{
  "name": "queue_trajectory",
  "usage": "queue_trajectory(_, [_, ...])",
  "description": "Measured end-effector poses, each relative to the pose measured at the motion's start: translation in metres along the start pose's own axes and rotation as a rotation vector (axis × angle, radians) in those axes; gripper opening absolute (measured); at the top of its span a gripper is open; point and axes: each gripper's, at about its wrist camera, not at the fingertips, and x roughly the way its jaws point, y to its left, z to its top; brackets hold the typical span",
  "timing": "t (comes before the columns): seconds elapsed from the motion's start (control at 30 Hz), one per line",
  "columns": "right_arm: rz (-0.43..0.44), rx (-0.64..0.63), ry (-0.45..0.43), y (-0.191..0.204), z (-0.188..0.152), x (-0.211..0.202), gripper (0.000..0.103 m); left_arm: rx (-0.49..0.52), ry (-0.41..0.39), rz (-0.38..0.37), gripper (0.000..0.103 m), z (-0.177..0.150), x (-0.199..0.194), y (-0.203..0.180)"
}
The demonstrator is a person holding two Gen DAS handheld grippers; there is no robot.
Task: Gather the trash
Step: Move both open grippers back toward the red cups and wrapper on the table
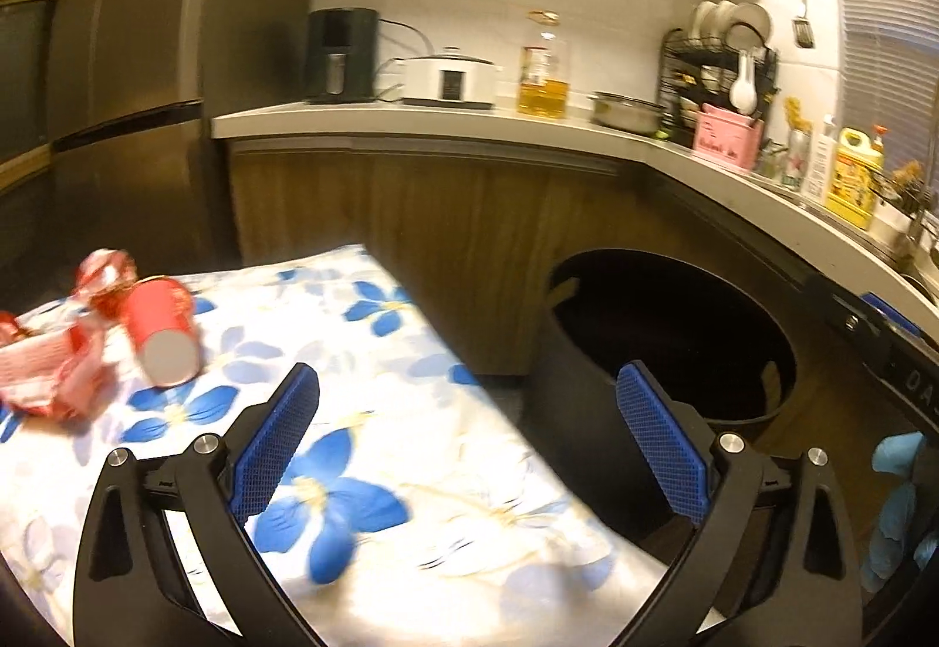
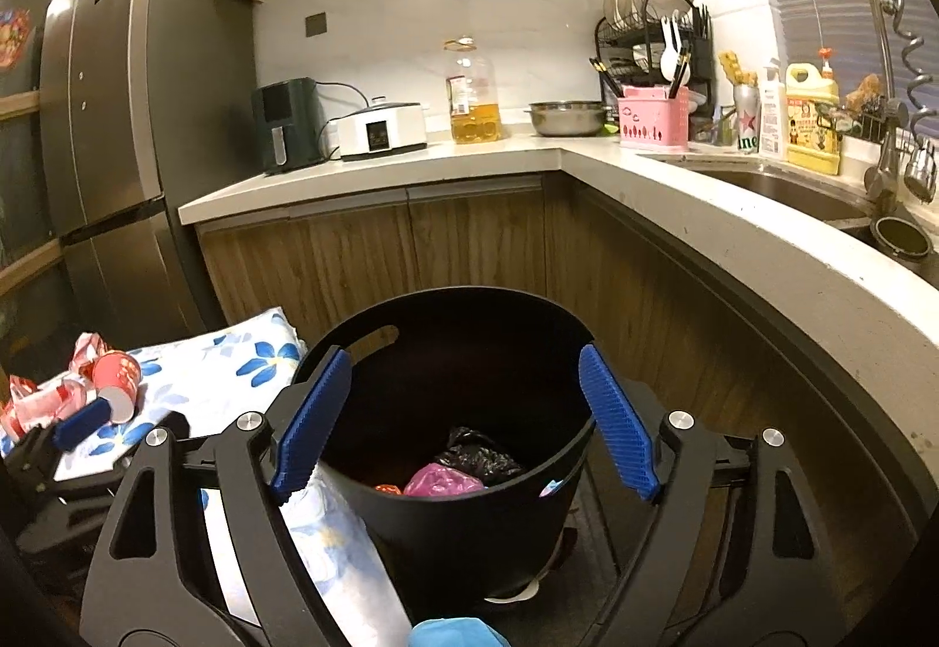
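A red paper cup (image 1: 161, 336) lies on its side on the flower-print tablecloth (image 1: 375, 471), beside crumpled red-and-white wrappers (image 1: 47, 371). My left gripper (image 1: 468, 377) is open over the table's right edge, right of the cup, with nothing between its pads. To the table's right stands a black bin (image 2: 458, 541) holding a black bag (image 2: 475, 450) and a pink bag (image 2: 443, 480). My right gripper (image 2: 463, 354) hangs open over the bin's mouth, empty. The right wrist view also shows the cup (image 2: 117, 377) and wrappers (image 2: 35, 403) at far left.
An L-shaped counter (image 2: 587, 160) runs behind and right of the bin, carrying an air fryer (image 2: 287, 125), cooker, oil bottle (image 2: 472, 95), steel bowl and dish rack, with a sink (image 2: 792, 189) at right. A tall fridge (image 2: 117, 119) stands left. A blue-gloved hand (image 1: 898, 500) shows.
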Motion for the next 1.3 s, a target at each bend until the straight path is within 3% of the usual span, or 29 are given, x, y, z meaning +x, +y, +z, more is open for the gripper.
queue_trajectory(0.43, [0.042,-0.025,-0.005,0.038,-0.012,-0.018,0.081,-0.057,-0.037,0.087,0.097,-0.007,-0.035,0.039])
queue_trajectory(0.83, [0.147,-0.073,0.014,0.093,-0.026,-0.022,0.081,-0.106,-0.05,0.236,0.097,-0.024,-0.061,0.097])
queue_trajectory(1.3, [0.26,-0.124,0.042,0.161,-0.044,-0.019,0.081,-0.163,-0.051,0.355,0.097,-0.037,-0.087,0.155])
